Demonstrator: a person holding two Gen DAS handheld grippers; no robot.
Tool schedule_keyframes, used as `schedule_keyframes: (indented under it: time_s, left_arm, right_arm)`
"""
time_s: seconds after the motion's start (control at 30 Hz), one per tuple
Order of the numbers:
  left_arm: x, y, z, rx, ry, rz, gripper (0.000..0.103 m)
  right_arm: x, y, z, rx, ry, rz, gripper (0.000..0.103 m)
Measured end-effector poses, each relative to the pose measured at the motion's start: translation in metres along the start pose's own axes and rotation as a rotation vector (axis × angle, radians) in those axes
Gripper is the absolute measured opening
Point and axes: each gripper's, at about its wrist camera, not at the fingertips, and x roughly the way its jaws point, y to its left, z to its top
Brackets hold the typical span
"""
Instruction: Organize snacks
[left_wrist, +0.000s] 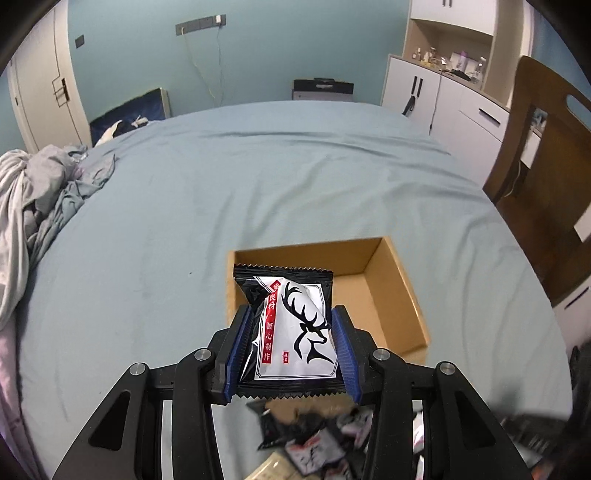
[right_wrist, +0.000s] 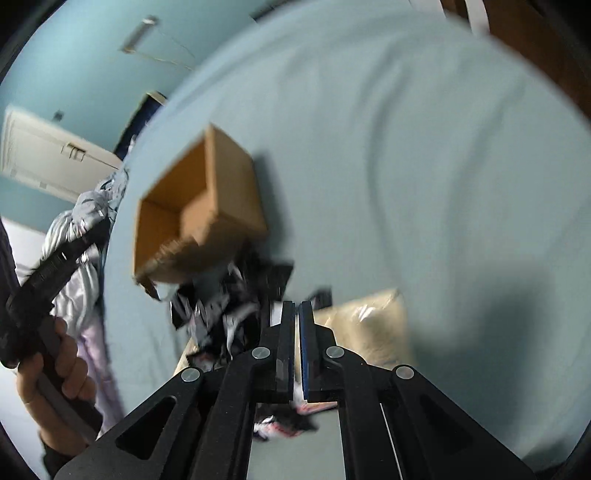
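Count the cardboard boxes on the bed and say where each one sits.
1. The open cardboard box sits on the blue bedsheet, just beyond the snack packet held in the left gripper, with the pile of packets at its near side. Nothing suggests another box.

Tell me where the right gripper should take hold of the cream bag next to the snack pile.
Grip the cream bag at its upper corner, coming from above. It lies flat and puffy on the bed sheet, so its middle looks too wide; the corner tapers thin. The right gripper must open first.

Open cardboard box (left_wrist: 391, 288) beyond packet pile (left_wrist: 317, 439).
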Motion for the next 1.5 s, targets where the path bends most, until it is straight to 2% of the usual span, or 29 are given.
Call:
schedule_keyframes:
  time_s: [0.03, 0.07, 0.1, 0.13, 0.17, 0.2, 0.23, 0.27, 0.37, 0.43, 0.63, 0.8, 0.97, 1.03, 1.2, 1.37, 1.5]
  left_arm:
    - [0.003, -0.002, 0.001, 0.000, 0.003, 0.004, 0.043]
    - [0.008, -0.003, 0.003, 0.000, 0.005, 0.010, 0.043]
    - [0.011, -0.006, 0.004, 0.003, 0.009, 0.014, 0.043]
    - [0.014, -0.007, 0.005, 0.009, 0.014, 0.016, 0.044]
    - [0.016, -0.009, 0.005, 0.015, 0.019, 0.017, 0.054]
    - [0.018, -0.010, 0.006, 0.019, 0.022, 0.017, 0.064]
    - [0.018, -0.011, 0.007, 0.021, 0.023, 0.024, 0.083]
    - [0.016, -0.011, 0.008, 0.020, 0.015, 0.032, 0.089]
    - [0.004, -0.009, 0.005, 0.013, -0.008, 0.030, 0.090]
    - [-0.004, -0.005, -0.001, 0.010, 0.007, 0.027, 0.091]
    - [-0.035, 0.007, -0.043, 0.061, 0.043, 0.061, 0.097]
    - [-0.052, 0.014, -0.082, 0.090, 0.106, 0.070, 0.097]
    - [-0.058, 0.027, -0.124, -0.011, 0.186, -0.017, 0.097]
    - [-0.056, 0.027, -0.137, -0.007, 0.185, -0.012, 0.097]
    - [-0.039, 0.024, -0.160, 0.030, 0.205, 0.059, 0.097]
    - [-0.041, 0.019, -0.154, 0.060, 0.184, 0.053, 0.097]
    - [-0.046, 0.017, -0.153, 0.074, 0.153, 0.064, 0.097]
  right_arm:
    - [0.006, -0.004, -0.002, 0.020, 0.029, 0.003, 0.003]
    - [0.012, -0.008, -0.004, 0.029, 0.058, -0.012, 0.010]
    - [0.016, -0.010, -0.006, 0.030, 0.074, -0.039, 0.025]
    - [0.017, -0.011, -0.006, 0.032, 0.075, -0.058, 0.035]
    - [0.017, -0.013, -0.005, 0.036, 0.068, -0.076, 0.053]
    - [0.016, -0.014, -0.005, 0.038, 0.053, -0.100, 0.062]
    - [0.013, -0.012, 0.000, 0.042, 0.037, -0.117, 0.064]
    - [0.010, -0.008, 0.002, 0.041, 0.026, -0.132, 0.066]
    - [0.010, -0.003, 0.006, 0.021, 0.033, -0.161, 0.067]
    - [0.016, 0.004, 0.008, -0.014, 0.077, -0.177, 0.067]
    - [0.042, 0.033, 0.007, -0.122, 0.164, -0.207, 0.066]
    - [0.043, 0.046, 0.003, -0.189, 0.177, -0.212, 0.066]
    - [0.047, 0.049, 0.003, -0.225, 0.174, -0.246, 0.066]
    - [0.044, 0.050, 0.005, -0.230, 0.156, -0.257, 0.066]
    - [0.033, 0.051, 0.006, -0.230, 0.053, -0.325, 0.066]
    - [0.015, 0.071, -0.001, -0.319, -0.088, -0.391, 0.066]
    - [0.008, 0.078, -0.010, -0.365, -0.168, -0.389, 0.067]
